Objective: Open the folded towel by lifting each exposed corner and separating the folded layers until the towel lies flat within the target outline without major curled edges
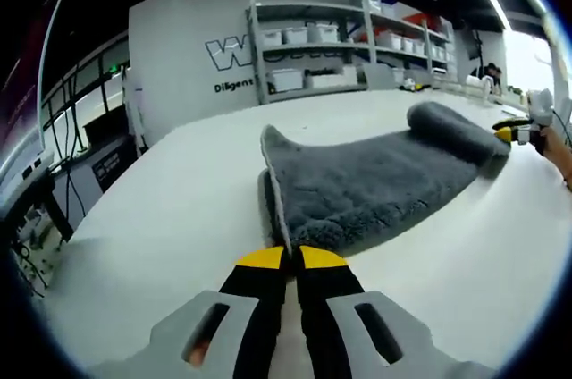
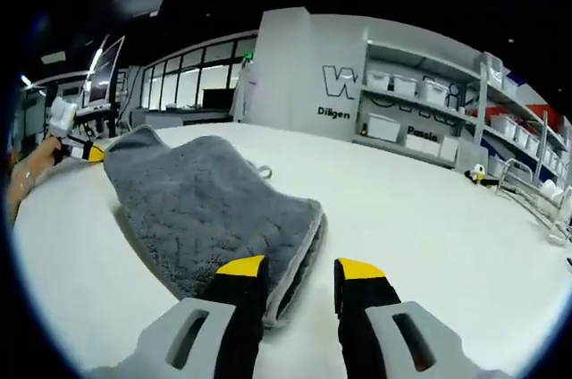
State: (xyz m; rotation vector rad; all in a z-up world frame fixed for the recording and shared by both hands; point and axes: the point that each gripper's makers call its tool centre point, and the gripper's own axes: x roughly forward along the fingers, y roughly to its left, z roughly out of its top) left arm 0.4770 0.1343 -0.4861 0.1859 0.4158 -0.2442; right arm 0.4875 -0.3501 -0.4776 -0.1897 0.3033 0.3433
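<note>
A grey fluffy towel (image 1: 384, 182) lies folded on the white table (image 1: 179, 218). My left gripper (image 1: 290, 258) is shut on the towel's near edge, which rises in a thin ridge from the jaws. At the towel's far, humped end is my right gripper (image 1: 517, 133), small at the right. In the right gripper view the towel (image 2: 206, 209) stretches away to the left, two layers showing at its near edge. My right gripper (image 2: 300, 267) stands open, that layered edge lying between its jaws. The left gripper (image 2: 85, 151), held by a hand, sits at the towel's far raised corner.
Shelving with white bins (image 1: 322, 48) stands along the back wall beyond the table. A desk with cables and a monitor (image 1: 36, 173) is off the table's left side. A wire rack (image 2: 536, 196) sits at the table's right edge. Bare table surface (image 2: 429, 218) extends right of the towel.
</note>
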